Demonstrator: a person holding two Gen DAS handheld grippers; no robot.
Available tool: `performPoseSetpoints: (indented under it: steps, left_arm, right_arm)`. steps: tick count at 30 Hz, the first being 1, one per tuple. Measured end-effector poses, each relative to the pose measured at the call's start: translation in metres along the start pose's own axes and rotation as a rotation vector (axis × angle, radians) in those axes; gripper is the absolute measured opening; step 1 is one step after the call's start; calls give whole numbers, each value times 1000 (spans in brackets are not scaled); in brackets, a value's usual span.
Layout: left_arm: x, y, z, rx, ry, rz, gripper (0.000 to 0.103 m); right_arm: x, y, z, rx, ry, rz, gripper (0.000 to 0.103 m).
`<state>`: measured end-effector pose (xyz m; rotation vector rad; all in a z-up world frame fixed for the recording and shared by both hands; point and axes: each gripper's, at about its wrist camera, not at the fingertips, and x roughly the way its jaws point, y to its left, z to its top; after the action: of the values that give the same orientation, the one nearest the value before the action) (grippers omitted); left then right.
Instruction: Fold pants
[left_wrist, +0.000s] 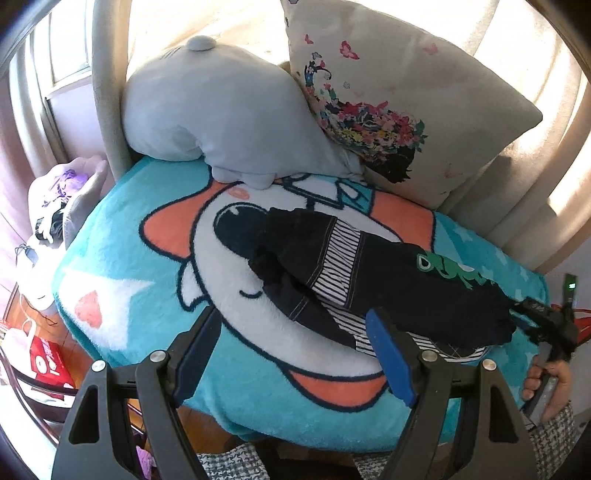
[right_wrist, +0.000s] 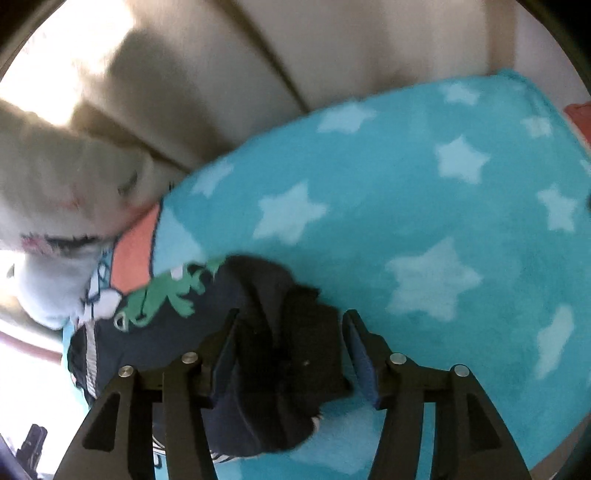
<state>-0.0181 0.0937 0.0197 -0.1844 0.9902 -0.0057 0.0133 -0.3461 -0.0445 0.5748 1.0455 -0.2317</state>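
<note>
Left gripper (left_wrist: 295, 354) hangs with jaws wide and empty. Right gripper (right_wrist: 291, 354) straddles the pants (left_wrist: 388, 273) end on the blanket (left_wrist: 258, 387), jaws apart, not pinching. Mid-fold, I reckon; next I'd clamp that end and carry it over.

1. The turquoise blanket (left_wrist: 122, 258) lies bare on the window side of the dark pants (left_wrist: 388, 280), open for a gripper to pass.
2. Behind the pants, a grey plush toy (left_wrist: 221, 110) and a butterfly-print cushion (left_wrist: 424, 92) block the chair's back.
3. Beyond the pants' waist end, the starred blanket stretch is unobstructed.
</note>
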Motion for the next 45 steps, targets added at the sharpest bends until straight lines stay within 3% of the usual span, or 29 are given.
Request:
performPoseSetpoints:
  steps: [3,7,12,16,19,23,30,34,37,40,45]
  left_arm:
    - [0,-7,-3,13,3,0,80]
    - [-1,-21,-7,46,13,-13,80]
    - [-5,-29,-11,75,15,-7,80]
    - [-11,-25,-12,64,4,12,80]
    - [-16,-25,-13,64,-14,18,80]
    - [-19,-26,-14,73,-21,17,80]
    - [-22,-27,-16,79,-30,2,80]
    - [-27,-26,-17,84,-72,-18,80]
    - [-28,-34,-13,150,-99,-2,80]
    - [-25,-43,-5,192,-100,-6,80]
    - [-14,-50,-5,157,-50,-11,80]
  right_arm:
    - [-35,5,1,-29,-100,-13,60]
    - [-66,47,-17,-164,-235,11,60]
    - [-37,92,-52,-308,-78,113,60]
    - [2,111,-84,-373,27,92,60]
    - [22,101,-90,-371,52,7,60]
    - [12,75,-87,-306,39,-20,60]
    - [-29,47,-82,-202,-62,-50,62]
    - [-45,43,-89,-190,-97,-66,62]
    - [-53,43,-92,-197,-112,-85,62]
    - [-60,45,-94,-205,-127,-91,62]
    - [-65,43,-99,-201,-127,-83,67]
